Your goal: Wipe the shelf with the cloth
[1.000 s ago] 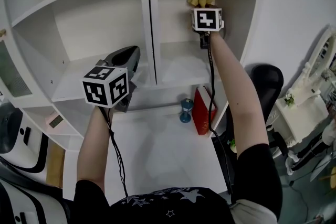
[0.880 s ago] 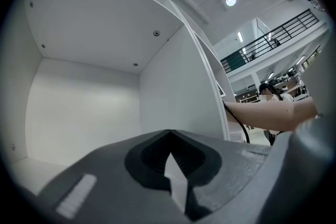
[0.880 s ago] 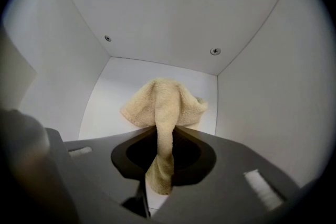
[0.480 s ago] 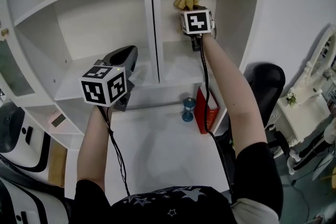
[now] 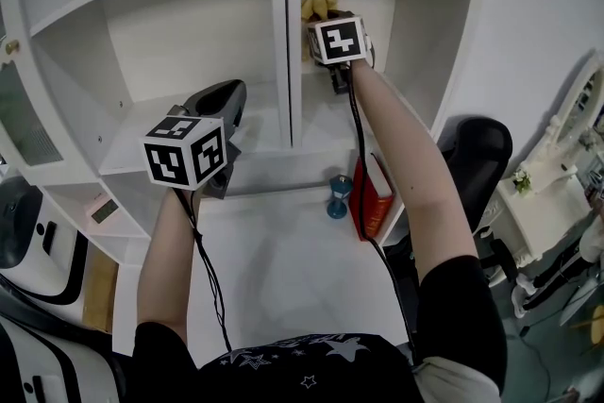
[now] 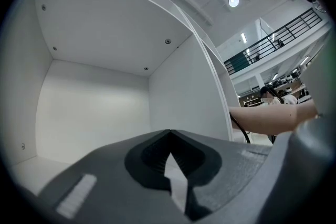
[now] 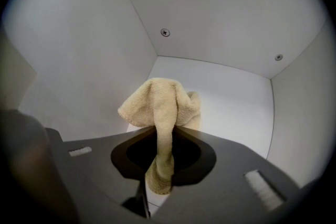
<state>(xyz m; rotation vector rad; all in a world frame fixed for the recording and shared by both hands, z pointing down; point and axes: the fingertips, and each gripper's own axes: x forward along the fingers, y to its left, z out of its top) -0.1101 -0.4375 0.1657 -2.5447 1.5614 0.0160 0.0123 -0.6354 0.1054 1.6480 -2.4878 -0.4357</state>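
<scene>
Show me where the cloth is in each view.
Head view: the cloth is top centre, in the right compartment beside the divider.
Left gripper view: not in it.
Right gripper view: centre, pinched in the right gripper jaws.
Shared landmark: the divider, which is the right wall in the left gripper view and the left wall in the right gripper view.

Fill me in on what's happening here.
A person stands at a white shelf with a hand-held gripper in each hand. The right hand-held gripper is shut on a yellow cloth and holds it deep in the right compartment, near the back left corner. The left hand-held gripper is shut with nothing in it and sits in front of the left compartment.
</scene>
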